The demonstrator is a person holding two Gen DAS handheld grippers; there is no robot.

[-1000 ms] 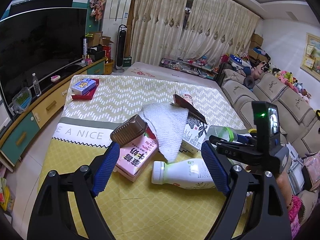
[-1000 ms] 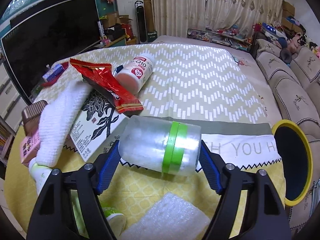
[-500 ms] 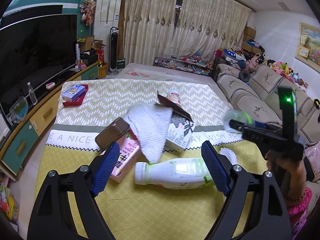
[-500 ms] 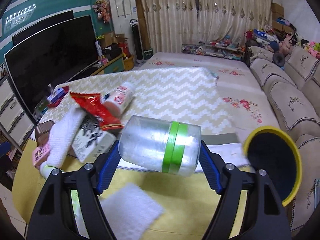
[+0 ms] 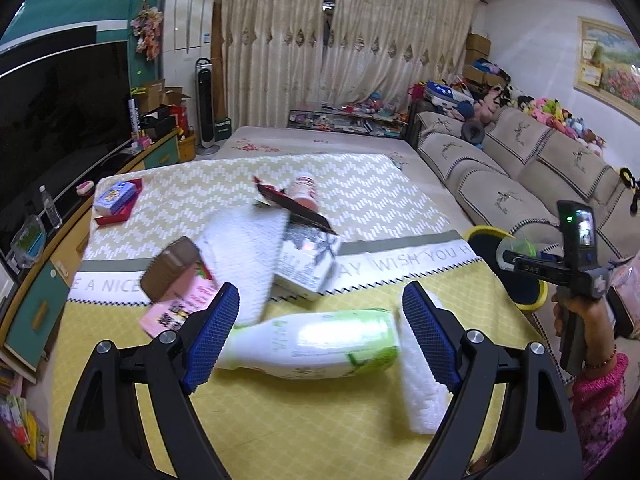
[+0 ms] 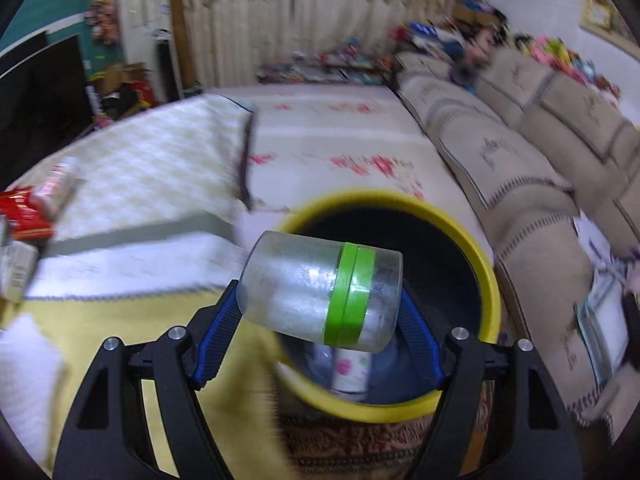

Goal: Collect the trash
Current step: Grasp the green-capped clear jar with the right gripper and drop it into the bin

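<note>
Holding one clear plastic jar (image 6: 320,294) with a green band, the right gripper (image 6: 320,320) clamps it sideways over one yellow-rimmed round bin (image 6: 486,276). Left gripper (image 5: 320,336) hangs spread wide above one smooth white bottle (image 5: 320,344), beside two white foam pieces.

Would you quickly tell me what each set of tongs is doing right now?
Left tongs: open, holding nothing, above the white bottle.
Right tongs: shut on the clear jar, over the yellow bin.
</note>
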